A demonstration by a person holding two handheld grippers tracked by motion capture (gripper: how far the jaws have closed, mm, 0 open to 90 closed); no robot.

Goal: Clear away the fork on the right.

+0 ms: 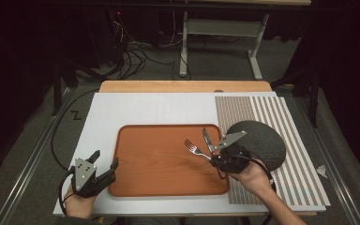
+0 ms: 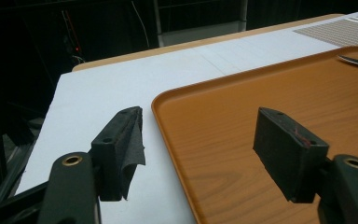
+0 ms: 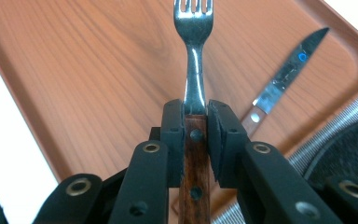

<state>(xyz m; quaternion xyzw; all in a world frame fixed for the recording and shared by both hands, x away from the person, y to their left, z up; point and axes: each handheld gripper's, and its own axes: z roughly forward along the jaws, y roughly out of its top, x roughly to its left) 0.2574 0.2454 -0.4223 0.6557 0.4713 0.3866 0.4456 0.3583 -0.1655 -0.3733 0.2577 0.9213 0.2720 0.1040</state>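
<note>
A steel fork (image 1: 194, 150) (image 3: 194, 70) with a brown wooden handle is held above the right part of the orange tray (image 1: 150, 173) (image 3: 74, 70) (image 2: 270, 93). My right gripper (image 1: 214, 158) (image 3: 196, 126) is shut on that handle, tines pointing away from it. A knife (image 1: 208, 139) (image 3: 284, 74) with a wooden handle lies on the tray near its right rim; its tip (image 2: 356, 61) shows in the left gripper view. My left gripper (image 1: 104, 161) (image 2: 209, 140) stands open at the tray's near left corner, one jaw over the white board, the other over the tray, nothing between them.
A dark round plate (image 1: 262, 143) (image 3: 349, 149) lies on a striped placemat (image 1: 281, 140) right of the tray. Everything rests on a white board (image 1: 145, 110) on a wooden table. Cables and a table frame stand on the floor beyond.
</note>
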